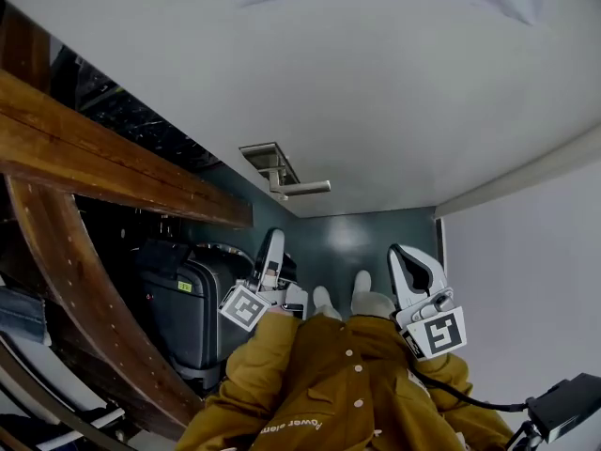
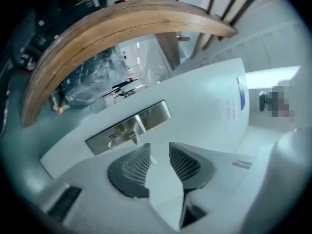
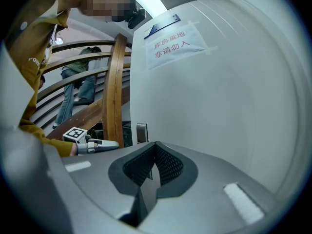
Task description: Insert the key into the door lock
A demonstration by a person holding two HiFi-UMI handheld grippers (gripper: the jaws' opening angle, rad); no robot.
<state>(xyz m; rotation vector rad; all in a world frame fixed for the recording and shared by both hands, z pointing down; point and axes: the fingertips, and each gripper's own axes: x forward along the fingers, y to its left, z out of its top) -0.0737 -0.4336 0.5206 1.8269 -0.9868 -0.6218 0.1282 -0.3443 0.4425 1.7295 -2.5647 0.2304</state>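
The white door (image 1: 376,101) carries a steel lock plate (image 1: 267,156) with a lever handle (image 1: 305,188). In the left gripper view the lock plate (image 2: 129,126) lies just beyond my jaws. A small metal piece (image 2: 113,139) that looks like a key sticks out of it. My left gripper (image 2: 160,152) is open with nothing between its pads, and it hangs below the handle in the head view (image 1: 274,238). My right gripper (image 1: 399,252) stays off to the right, facing the bare door; its pads (image 3: 156,150) meet at the tips and hold nothing.
A curved wooden stair rail (image 1: 66,252) and a wooden beam (image 1: 113,163) run along the left. A black suitcase (image 1: 188,308) stands beneath them. A paper sign (image 3: 173,42) is taped high on the door. A person (image 3: 78,89) is on the stairs. A white wall (image 1: 526,280) closes the right.
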